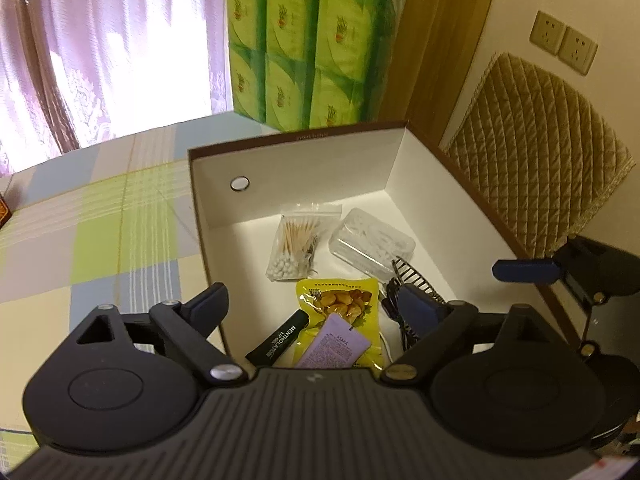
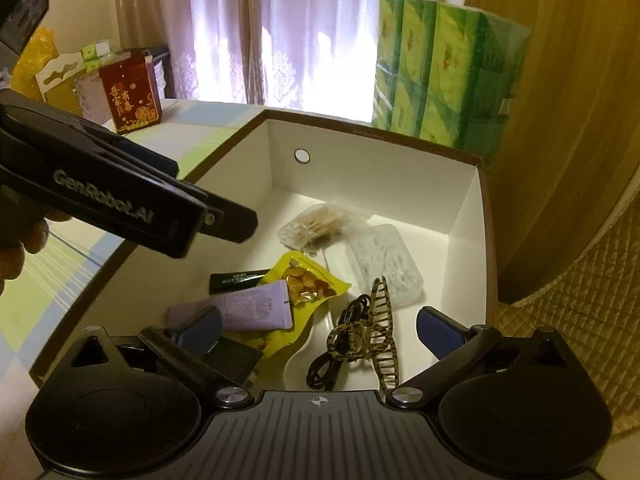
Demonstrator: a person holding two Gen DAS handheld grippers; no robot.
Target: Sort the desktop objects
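An open white box with a brown rim (image 1: 296, 136) (image 2: 360, 128) sits on the checked tablecloth. In it lie a bag of cotton swabs (image 1: 294, 246), a clear plastic case (image 1: 372, 244) (image 2: 386, 266), a yellow snack packet (image 1: 340, 300) (image 2: 316, 280), a black lip-balm tube (image 1: 280, 338), a purple tube (image 2: 244, 308), a tortoiseshell hair claw (image 2: 376, 336) and a black cable (image 2: 340, 344). My left gripper (image 1: 316, 304) hangs open above the packet and tubes. My right gripper (image 2: 320, 328) stands open above the claw and cable. Neither holds anything.
A tall green pack of tissues (image 1: 312, 52) (image 2: 444, 72) stands just behind the box. A quilted chair cover (image 1: 536, 152) is at the right, and a red carton (image 2: 130, 92) with other packages at the far left. The checked tablecloth (image 1: 100, 220) spreads left of the box.
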